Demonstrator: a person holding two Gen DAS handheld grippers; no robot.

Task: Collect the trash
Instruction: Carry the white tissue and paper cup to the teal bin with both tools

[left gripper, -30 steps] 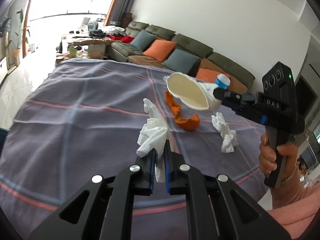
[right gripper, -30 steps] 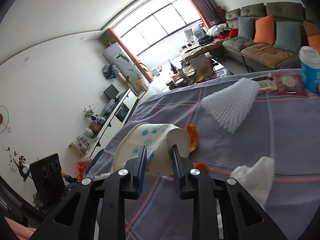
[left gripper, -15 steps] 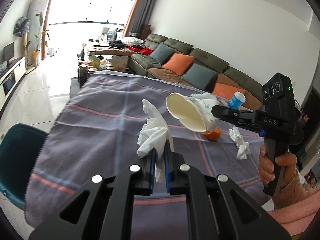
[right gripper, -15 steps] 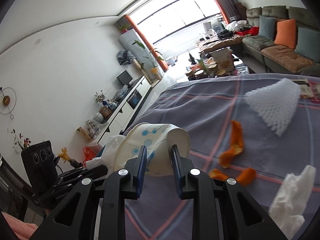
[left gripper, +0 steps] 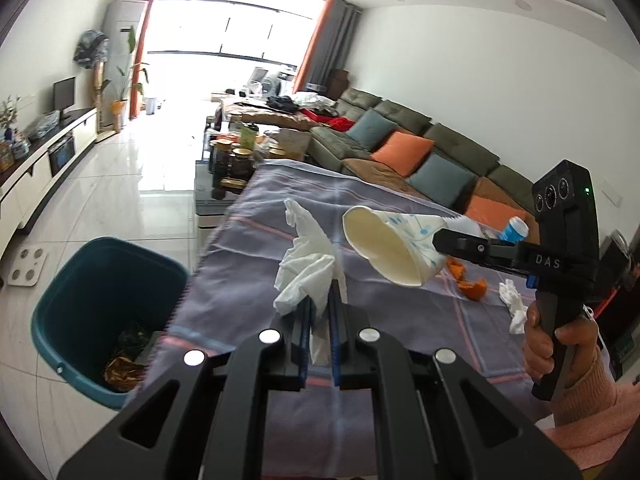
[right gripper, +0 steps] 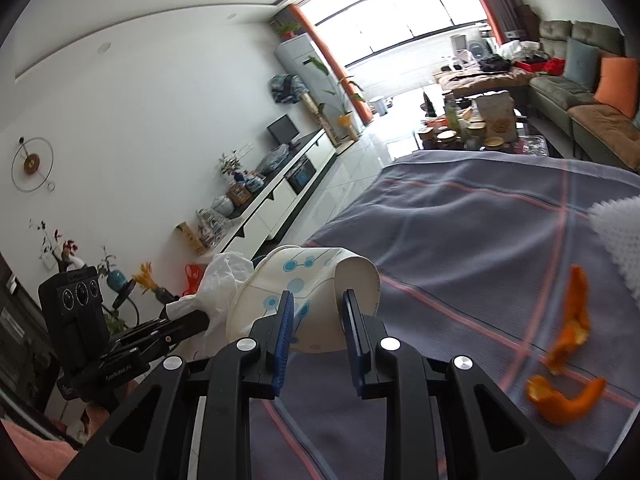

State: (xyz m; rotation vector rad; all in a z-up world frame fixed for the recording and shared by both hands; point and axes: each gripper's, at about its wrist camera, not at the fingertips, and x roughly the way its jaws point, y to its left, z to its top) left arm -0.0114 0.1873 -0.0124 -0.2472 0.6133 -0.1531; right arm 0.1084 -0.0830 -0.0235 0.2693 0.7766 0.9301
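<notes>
A: Left wrist view first. What is the left gripper [left gripper: 320,312] doing?

B: Its jaws are pressed together on a crumpled white tissue [left gripper: 308,272], which sticks up out of the blue pads above the purple tablecloth [left gripper: 256,280]. At about 3 o'clock from it the right gripper [left gripper: 442,240], held by a hand [left gripper: 548,344] in a pink sleeve [left gripper: 588,396], clamps the base of a squashed paper cup [left gripper: 394,246], the mouth turned toward the camera.

A: And the bin?

B: A teal trash bin [left gripper: 84,284] stands on the tiled floor at 9 o'clock from the tissue, just beside the table edge, with some rubbish in the bottom. On the cloth, at 3 o'clock past the cup, lie orange peel [left gripper: 470,284] and another tissue wad [left gripper: 514,304]. A blue-capped bottle [left gripper: 516,230] shows behind the right gripper.

A: Now the right wrist view.

B: The right gripper [right gripper: 318,308] has its jaws closed on the paper cup [right gripper: 304,284], white with blue dots, pinched flat at the sides. At 9 o'clock the left gripper [right gripper: 188,316] carries the tissue [right gripper: 224,280], touching or just beside the cup; I cannot tell which. Orange peel [right gripper: 568,360] lies on the tablecloth [right gripper: 460,240] at 3 to 4 o'clock, and a white foam net [right gripper: 620,236] sits at the right edge.
</notes>
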